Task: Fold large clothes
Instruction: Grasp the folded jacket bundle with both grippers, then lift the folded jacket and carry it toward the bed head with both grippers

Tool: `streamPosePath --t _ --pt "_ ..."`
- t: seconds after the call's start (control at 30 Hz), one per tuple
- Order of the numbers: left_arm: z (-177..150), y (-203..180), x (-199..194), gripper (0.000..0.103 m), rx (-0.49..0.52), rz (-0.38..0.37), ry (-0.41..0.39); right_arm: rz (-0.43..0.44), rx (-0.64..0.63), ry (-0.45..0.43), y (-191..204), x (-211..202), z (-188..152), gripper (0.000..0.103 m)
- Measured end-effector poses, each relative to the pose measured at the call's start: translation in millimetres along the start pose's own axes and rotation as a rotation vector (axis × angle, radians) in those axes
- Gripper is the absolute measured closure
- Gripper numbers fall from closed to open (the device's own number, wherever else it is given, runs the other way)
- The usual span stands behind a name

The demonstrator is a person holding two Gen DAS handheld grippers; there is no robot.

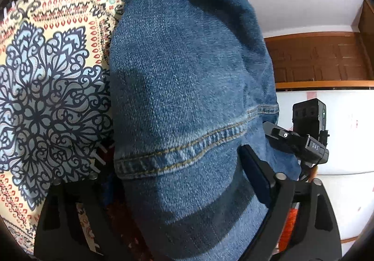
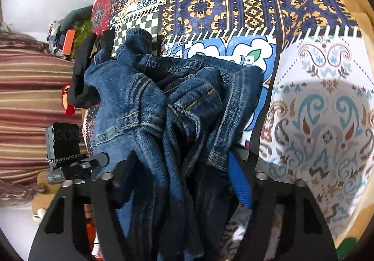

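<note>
A pair of blue denim jeans [image 1: 187, 102] fills the middle of the left wrist view, lifted over a patterned cloth. My left gripper [image 1: 177, 179] is shut on the jeans near a stitched seam; one blue pad [image 1: 254, 174] shows at the right, the other is hidden under denim. In the right wrist view the jeans [image 2: 168, 107] hang bunched and crumpled. My right gripper [image 2: 177, 174] is shut on the bunched denim, with a blue pad [image 2: 239, 181] showing at the right. The other gripper's body [image 2: 63, 144] shows at the left.
A patchwork patterned cloth [image 2: 233, 4] covers the table [image 1: 46, 74]. A black garment [image 2: 81, 74] lies at its far left edge. A striped fabric [image 2: 30, 97] is at the left. A wooden headboard [image 1: 315, 60] and white wall stand at the right.
</note>
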State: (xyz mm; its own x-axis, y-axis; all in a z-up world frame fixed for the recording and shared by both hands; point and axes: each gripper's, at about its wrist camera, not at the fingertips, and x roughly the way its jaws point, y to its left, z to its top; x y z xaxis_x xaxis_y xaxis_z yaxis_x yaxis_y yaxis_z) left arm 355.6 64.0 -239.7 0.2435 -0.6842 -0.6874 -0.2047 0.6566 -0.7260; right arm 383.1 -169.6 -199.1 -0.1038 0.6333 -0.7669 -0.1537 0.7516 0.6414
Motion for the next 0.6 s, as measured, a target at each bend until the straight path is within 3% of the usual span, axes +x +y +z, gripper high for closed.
streamPosePath --t 0.17,0.23,0.6 --pt "-11.5 -35.2 -18.9 0.032 0.100 0.038 -0.025 -0.061 -0.062 -0.043 25.6 -16.2 -11.0 0.058" --pt "-17.3 -53.8 -34.8 0.035 0.152 0.041 -0.042 -0.079 -0.108 -0.069 41.0 -26.2 -16.5 0.070" --pt "-39.4 -127.4 -167.6 0.048 0.366 0.041 -0.283 -0.034 -0.241 -0.231 139.6 -60.0 -27.9 0.074"
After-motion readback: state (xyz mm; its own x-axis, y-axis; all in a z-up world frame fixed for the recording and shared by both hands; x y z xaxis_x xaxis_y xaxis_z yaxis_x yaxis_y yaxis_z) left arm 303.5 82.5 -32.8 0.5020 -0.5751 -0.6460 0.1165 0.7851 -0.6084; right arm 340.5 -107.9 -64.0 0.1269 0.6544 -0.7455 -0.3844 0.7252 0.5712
